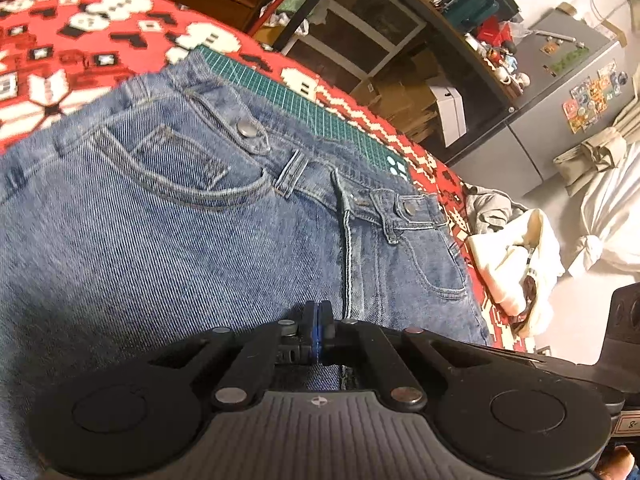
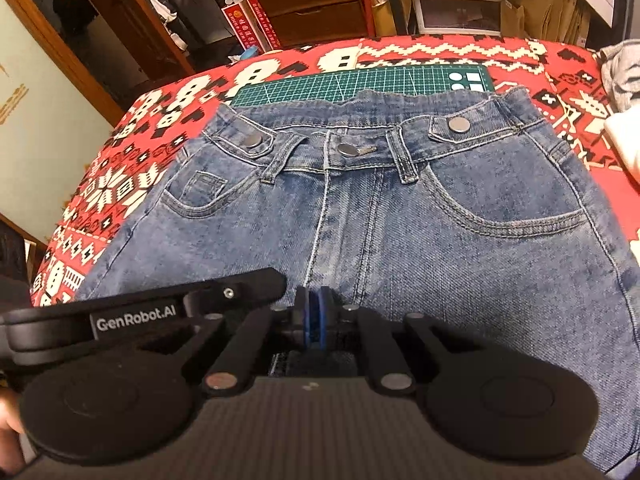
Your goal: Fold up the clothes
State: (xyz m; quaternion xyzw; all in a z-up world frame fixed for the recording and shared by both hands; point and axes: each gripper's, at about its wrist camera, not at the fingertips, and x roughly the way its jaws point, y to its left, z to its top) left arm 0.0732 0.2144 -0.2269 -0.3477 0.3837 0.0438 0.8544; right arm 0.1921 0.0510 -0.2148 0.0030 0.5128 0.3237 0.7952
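Blue denim jeans (image 1: 200, 240) lie flat and front side up on a red patterned blanket, waistband at the far end. The same jeans (image 2: 400, 220) fill the right wrist view, with the fly in the middle and a pocket on each side. My left gripper (image 1: 318, 320) is shut, its blue pads pressed together low over the fabric beside the fly seam. My right gripper (image 2: 314, 312) is also shut, just below the fly. I see no cloth between either pair of pads. Both grippers sit close side by side.
A green cutting mat (image 2: 360, 84) pokes out from under the waistband on the red blanket (image 2: 120, 168). Grey and white clothes (image 1: 508, 248) lie past the jeans' right edge. Shelves, drawers and boxes (image 2: 312, 4) stand beyond the bed. A hand (image 2: 8, 424) shows at the lower left.
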